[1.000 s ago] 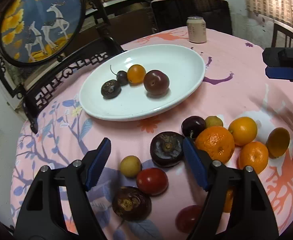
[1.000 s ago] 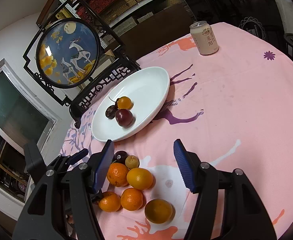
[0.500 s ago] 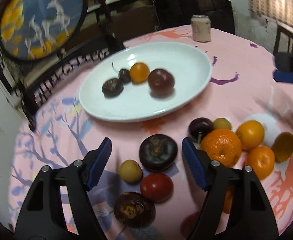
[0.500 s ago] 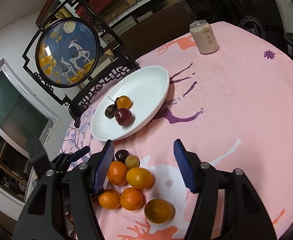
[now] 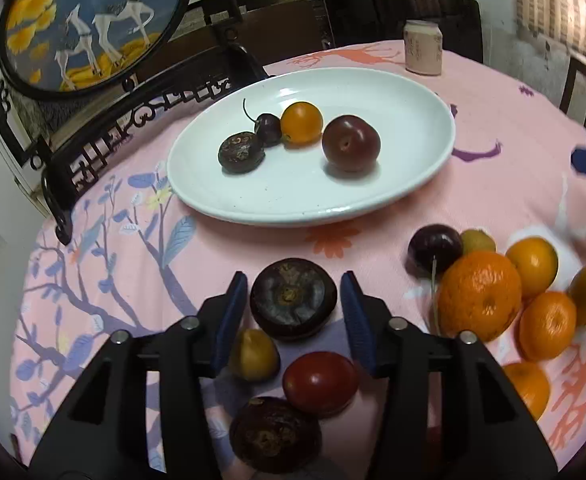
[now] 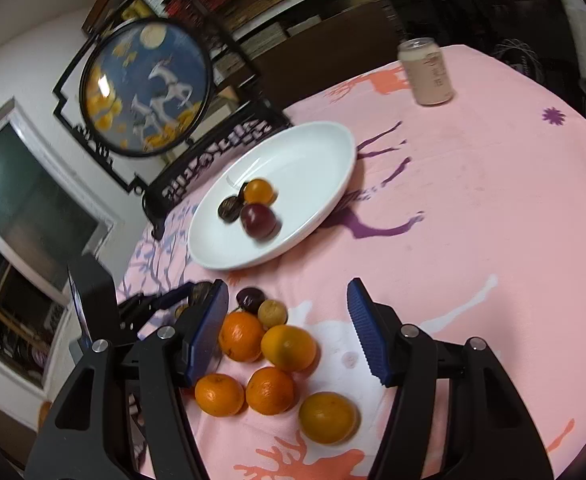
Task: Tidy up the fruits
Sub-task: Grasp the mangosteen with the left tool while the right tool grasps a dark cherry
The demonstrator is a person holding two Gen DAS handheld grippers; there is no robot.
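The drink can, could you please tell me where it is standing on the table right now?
The drink can stands upright at the far side of the pink tablecloth, beyond and to the right of the white plate, apart from all the fruit.

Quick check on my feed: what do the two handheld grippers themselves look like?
Both match: the left gripper and right gripper have black plastic bodies with triangular cut-outs, silver pivot screws, and blue ridged finger pads. No cables, markings or sleeves show.
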